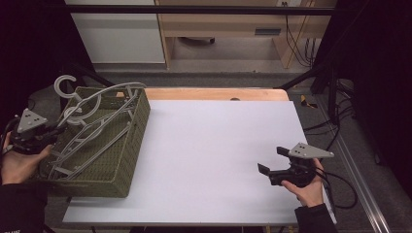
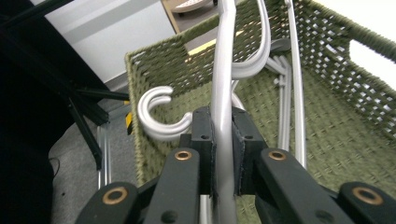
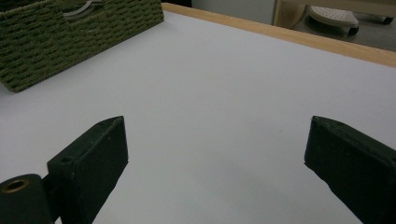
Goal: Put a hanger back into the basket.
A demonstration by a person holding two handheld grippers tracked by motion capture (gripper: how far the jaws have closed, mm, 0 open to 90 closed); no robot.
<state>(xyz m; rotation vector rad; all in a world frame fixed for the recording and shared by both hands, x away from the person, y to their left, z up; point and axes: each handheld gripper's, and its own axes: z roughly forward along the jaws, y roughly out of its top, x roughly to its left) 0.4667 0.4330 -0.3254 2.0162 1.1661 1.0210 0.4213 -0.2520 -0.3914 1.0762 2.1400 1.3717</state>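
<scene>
At the left edge of the worktop (image 1: 209,160) stands a green woven basket (image 1: 124,160), and everything else is placed from it. Just beside the basket's left wall, the left hand-held gripper (image 1: 57,130) reaches in over the rim, held by the person's left hand (image 1: 17,162). Its jaws are pinched tight on a grey hanger (image 1: 92,127); in the left gripper view the pads (image 2: 239,149) press on both sides of one smooth bar of that hanger (image 2: 223,93), which runs up between them. The hanger leans tilted inside the basket, its hook (image 1: 63,85) poking out above the basket's far left corner. More grey hangers (image 1: 85,148) lie stacked under it on the basket's floor, their bars slanting toward its near left corner.

Right of the basket the white worktop is bare, with a wooden strip (image 1: 214,93) along its far edge. Well apart from the basket, near the worktop's right edge, the right hand-held gripper (image 1: 272,160) hovers just above the surface in the person's right hand (image 1: 306,187). Its jaws are spread wide with nothing between them and point back toward the basket (image 3: 70,37).
</scene>
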